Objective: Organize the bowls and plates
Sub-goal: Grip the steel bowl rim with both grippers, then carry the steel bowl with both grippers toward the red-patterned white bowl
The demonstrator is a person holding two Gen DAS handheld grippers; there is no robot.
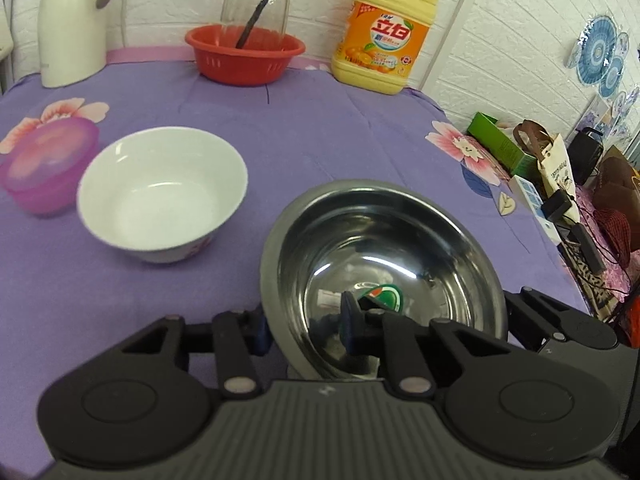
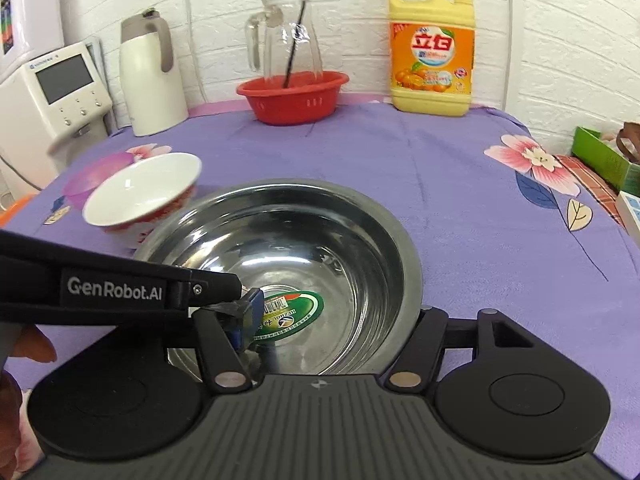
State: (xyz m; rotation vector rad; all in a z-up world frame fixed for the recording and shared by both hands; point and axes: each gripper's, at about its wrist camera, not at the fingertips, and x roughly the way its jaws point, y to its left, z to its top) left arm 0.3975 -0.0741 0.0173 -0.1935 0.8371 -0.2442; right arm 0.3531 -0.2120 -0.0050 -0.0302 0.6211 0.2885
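A steel bowl (image 1: 384,264) with a green sticker inside stands on the purple cloth; it also shows in the right wrist view (image 2: 288,248). My left gripper (image 1: 308,328) is shut on its near-left rim, one finger inside and one outside. My right gripper (image 2: 336,332) is open, its fingers straddling the bowl's near side without squeezing it. The left gripper's arm (image 2: 120,292) crosses the right view. A white bowl (image 1: 160,192) sits to the left, tilted in the right wrist view (image 2: 140,192). A pink lidded bowl (image 1: 48,164) lies beyond it.
At the back stand a red basket (image 1: 244,56) with a glass jug (image 2: 288,44), a yellow detergent bottle (image 1: 384,36) and a white kettle (image 1: 72,24). Boxes and bags (image 1: 560,168) crowd the table's right edge. A white appliance (image 2: 60,96) stands left.
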